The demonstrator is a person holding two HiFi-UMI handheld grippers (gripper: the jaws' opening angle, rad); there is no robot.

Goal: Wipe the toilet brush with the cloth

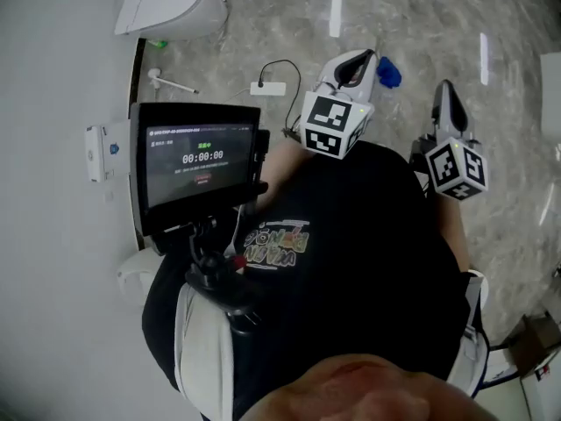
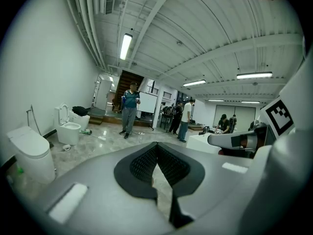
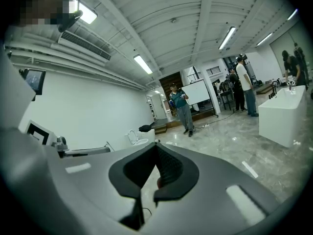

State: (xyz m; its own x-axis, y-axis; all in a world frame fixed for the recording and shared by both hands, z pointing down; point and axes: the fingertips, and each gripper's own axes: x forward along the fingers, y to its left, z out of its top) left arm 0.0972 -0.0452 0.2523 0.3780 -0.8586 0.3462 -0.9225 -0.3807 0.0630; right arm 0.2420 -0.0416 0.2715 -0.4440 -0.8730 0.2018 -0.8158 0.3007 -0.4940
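Observation:
In the head view a white toilet brush [image 1: 168,82] lies on the marble floor below a white toilet [image 1: 166,7]. A blue cloth [image 1: 388,73] lies on the floor just right of my left gripper [image 1: 360,58]. That gripper is held out in front of my body, shut and holding nothing. My right gripper [image 1: 445,88] is further right, also shut and holding nothing. In the left gripper view the jaws [image 2: 156,144] meet with nothing between them. The right gripper [image 3: 156,146] looks the same in its own view. Neither the brush nor the cloth shows clearly in the gripper views.
A monitor [image 1: 200,160] on a chest mount covers the left of the head view. A white power strip [image 1: 267,88] with a cable lies on the floor. Toilets [image 2: 29,153] stand along the left wall, several people [image 2: 129,109] stand further back, and a white counter [image 3: 283,114] is at the right.

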